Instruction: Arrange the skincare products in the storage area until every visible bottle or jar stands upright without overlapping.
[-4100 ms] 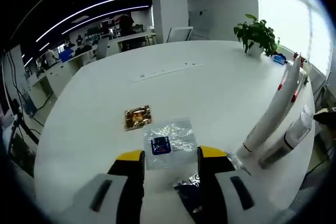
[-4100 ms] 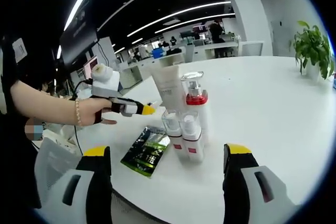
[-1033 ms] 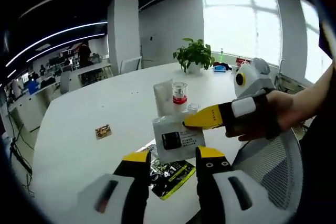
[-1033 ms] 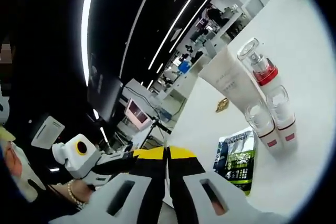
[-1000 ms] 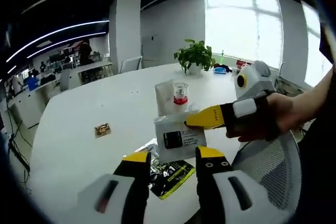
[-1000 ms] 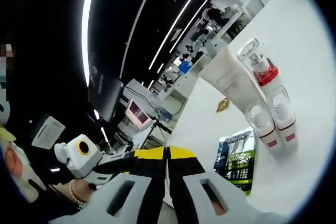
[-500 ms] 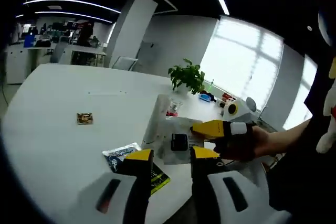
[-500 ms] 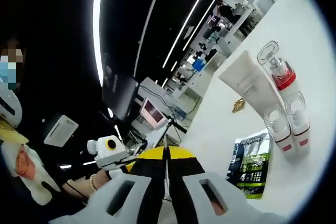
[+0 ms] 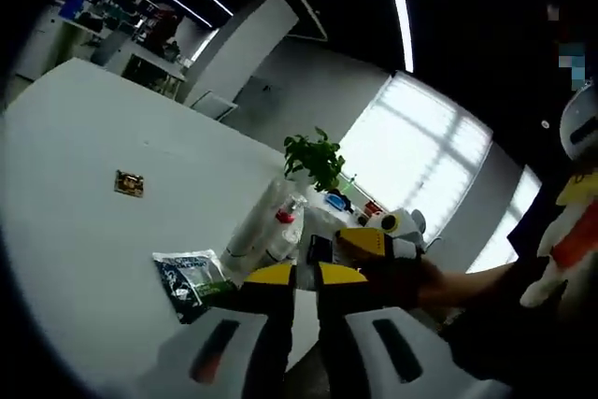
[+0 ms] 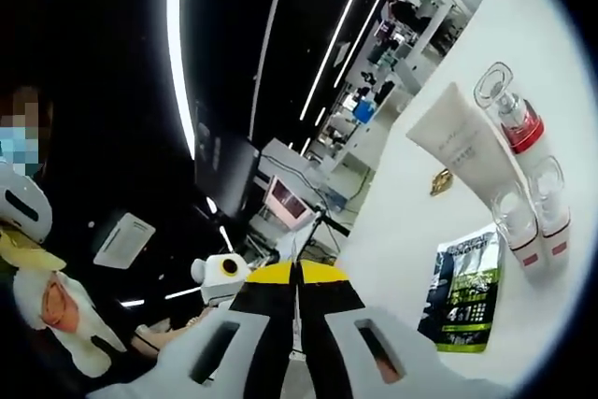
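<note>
Upright: one white tube (image 10: 456,142), three bottles (image 10: 509,111); each claw (image 10: 295,275) (image 9: 306,274) pinching one thin sachet edge-on (image 10: 294,310).

On my counter (image 10: 561,100) the tube (image 10: 455,149) stands beside the pump bottle (image 10: 511,119); two jars (image 10: 537,217) before them, a sachet (image 10: 464,299) alongside.

Dim room — window (image 9: 425,161) glare, ceiling strips (image 10: 175,44), perhaps slight blur.
</note>
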{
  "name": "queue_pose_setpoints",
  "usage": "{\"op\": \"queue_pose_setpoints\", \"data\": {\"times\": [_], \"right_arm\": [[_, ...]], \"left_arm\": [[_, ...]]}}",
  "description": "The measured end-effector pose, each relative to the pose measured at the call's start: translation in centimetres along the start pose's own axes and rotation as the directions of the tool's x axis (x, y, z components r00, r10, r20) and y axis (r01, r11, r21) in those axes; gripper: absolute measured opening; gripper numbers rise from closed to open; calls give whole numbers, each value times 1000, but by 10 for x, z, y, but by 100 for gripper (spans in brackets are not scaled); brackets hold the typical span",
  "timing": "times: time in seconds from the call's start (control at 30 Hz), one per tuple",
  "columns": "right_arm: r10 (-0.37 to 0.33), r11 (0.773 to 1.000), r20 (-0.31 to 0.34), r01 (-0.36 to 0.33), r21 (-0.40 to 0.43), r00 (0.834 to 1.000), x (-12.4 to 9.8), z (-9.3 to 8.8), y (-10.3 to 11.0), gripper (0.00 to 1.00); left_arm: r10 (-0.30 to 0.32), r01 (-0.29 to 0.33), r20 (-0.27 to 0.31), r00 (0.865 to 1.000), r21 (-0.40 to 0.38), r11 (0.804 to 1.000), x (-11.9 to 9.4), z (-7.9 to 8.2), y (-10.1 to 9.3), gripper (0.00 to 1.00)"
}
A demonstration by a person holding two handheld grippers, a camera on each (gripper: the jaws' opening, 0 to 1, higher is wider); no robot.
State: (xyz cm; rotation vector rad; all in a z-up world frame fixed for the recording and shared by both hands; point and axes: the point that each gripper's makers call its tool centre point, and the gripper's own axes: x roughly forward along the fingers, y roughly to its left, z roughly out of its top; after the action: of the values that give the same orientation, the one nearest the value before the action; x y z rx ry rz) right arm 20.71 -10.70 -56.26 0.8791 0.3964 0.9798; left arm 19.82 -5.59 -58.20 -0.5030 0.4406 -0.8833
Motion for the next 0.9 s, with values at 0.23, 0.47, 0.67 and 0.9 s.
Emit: {"op": "queue_pose_setpoints", "data": {"times": [0.23,0.47,0.67,0.9], "right_arm": [[-28,999,-21,27,-20,999,5,-2,-5,1],[-83,986,-49,75,-149,995,12,-5,-11,5],[-109,977,-71,93,-191,992,12,-3,-17,7],[-135,959,-98,106,-263,986,18,-5,-19,3]], "left_arm": [[20,-20,-2,1000,-67,998,-3,-3,0,0],[54,-48,21,998,-206,977,-10,-4,6,0],[66,-58,30,997,-222,973,-16,-5,7,0],[78,-70,28,997,-232,970,-20,-9,12,0]]}}
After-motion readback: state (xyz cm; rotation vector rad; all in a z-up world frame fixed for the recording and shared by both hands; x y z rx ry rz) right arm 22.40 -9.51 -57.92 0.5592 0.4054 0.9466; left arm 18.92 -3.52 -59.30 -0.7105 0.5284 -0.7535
